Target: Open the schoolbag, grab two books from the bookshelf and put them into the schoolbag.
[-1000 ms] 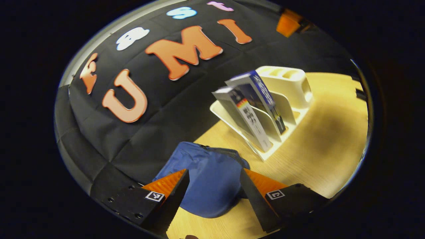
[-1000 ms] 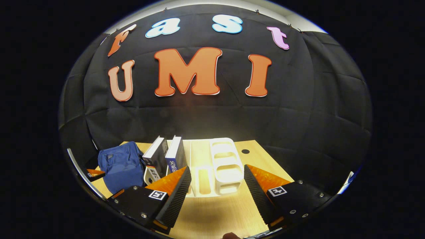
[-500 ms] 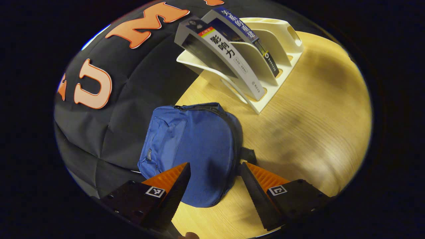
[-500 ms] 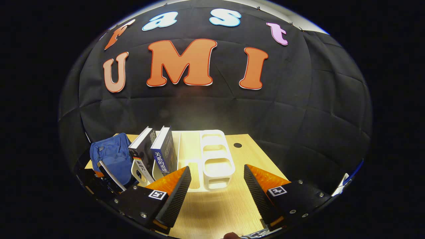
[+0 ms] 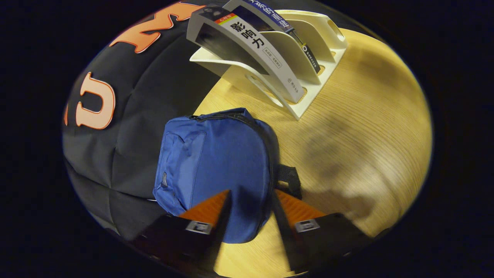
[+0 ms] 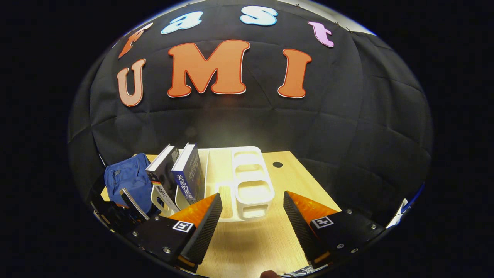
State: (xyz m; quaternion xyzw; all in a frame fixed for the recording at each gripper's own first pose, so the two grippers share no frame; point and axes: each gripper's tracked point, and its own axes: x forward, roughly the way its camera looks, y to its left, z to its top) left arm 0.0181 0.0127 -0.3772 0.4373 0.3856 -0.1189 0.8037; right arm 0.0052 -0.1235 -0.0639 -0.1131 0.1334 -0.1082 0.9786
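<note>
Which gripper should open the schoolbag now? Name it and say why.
Left. The left gripper hangs open right over the blue schoolbag, near its zipper edge; the right gripper faces the white bookshelf.

The schoolbag (image 5: 220, 162) is plain blue with a black strap loop (image 5: 289, 179) at its edge and a dark zip line along the top; the bookshelf (image 5: 308, 61) is cream-white; the nearer book (image 5: 254, 50) has a white spine with black characters, a red-and-yellow band and a dark grey cover; the second book (image 6: 189, 173) has a dark blue spine with white characters; the table (image 5: 366, 135) is pale yellow wood with fine grain; the booth wall (image 6: 347, 135) is black.
</note>
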